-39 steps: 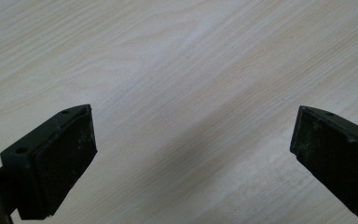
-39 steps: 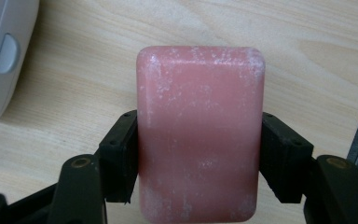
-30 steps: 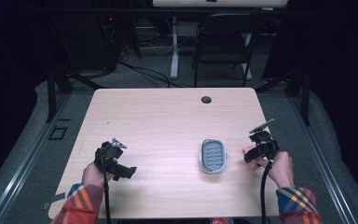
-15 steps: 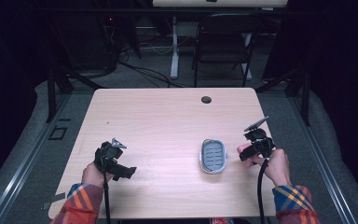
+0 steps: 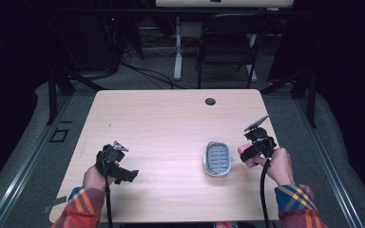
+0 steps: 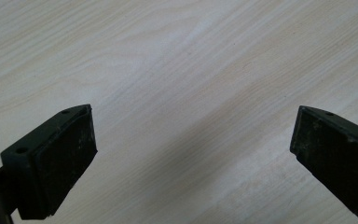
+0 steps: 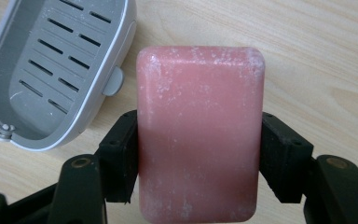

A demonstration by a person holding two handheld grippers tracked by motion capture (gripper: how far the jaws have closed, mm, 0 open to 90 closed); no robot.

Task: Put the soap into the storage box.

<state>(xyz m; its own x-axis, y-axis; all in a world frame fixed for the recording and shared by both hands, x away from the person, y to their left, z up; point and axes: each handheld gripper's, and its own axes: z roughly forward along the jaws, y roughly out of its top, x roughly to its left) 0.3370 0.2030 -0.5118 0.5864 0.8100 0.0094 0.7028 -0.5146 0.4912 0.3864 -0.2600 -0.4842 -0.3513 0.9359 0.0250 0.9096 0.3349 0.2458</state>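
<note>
A pink bar of soap (image 7: 199, 130) is clamped between the two black jaws of my right gripper (image 7: 200, 154), which is shut on it. In the high view the right gripper (image 5: 247, 153) holds the soap (image 5: 244, 155) just right of a grey slotted soap dish (image 5: 217, 158). In the right gripper view the dish (image 7: 51, 70) lies empty on the table at the upper left of the soap. My left gripper (image 5: 123, 173) stands open at the table's front left, and its jaws (image 6: 191, 158) are wide apart over bare wood.
The light wooden table (image 5: 171, 123) has a round cable hole (image 5: 210, 101) near its far edge. A black chair (image 5: 228, 47) and a desk leg (image 5: 177, 47) stand on the floor behind the table.
My right gripper has moved left and slightly nearer with the soap, closing in on the dish's right side. The left gripper has stayed put.
</note>
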